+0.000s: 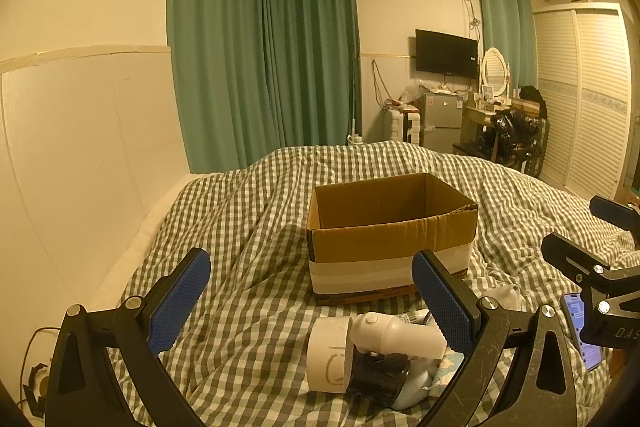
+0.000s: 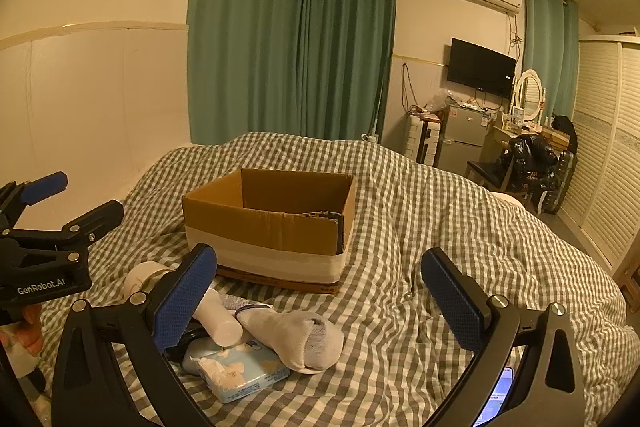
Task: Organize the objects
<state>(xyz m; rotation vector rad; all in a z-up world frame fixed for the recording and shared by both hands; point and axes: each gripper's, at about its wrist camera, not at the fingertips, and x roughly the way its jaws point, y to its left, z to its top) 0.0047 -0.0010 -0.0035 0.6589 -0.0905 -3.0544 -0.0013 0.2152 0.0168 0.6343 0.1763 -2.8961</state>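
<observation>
An open cardboard box (image 1: 392, 227) (image 2: 268, 223) stands on the checked bed cover, and nothing shows inside it. In front of it lies a small pile: a tape roll (image 1: 330, 355) (image 2: 140, 279), a white bottle (image 1: 396, 335) (image 2: 216, 319), a black object (image 1: 380, 375), a white sock (image 2: 296, 339) and a light blue tissue pack (image 2: 244, 375). My left gripper (image 1: 312, 301) (image 2: 76, 201) hovers open above the pile's left side. My right gripper (image 2: 320, 299) (image 1: 592, 231) hovers open just right of the pile. Neither holds anything.
A phone (image 1: 580, 331) (image 2: 496, 399) lies lit on the cover under the right gripper. The white wall (image 1: 80, 147) runs along the bed's left side. Beyond the bed stand green curtains (image 1: 280, 67), a small fridge (image 1: 442, 119) and a cluttered dresser (image 1: 504, 115).
</observation>
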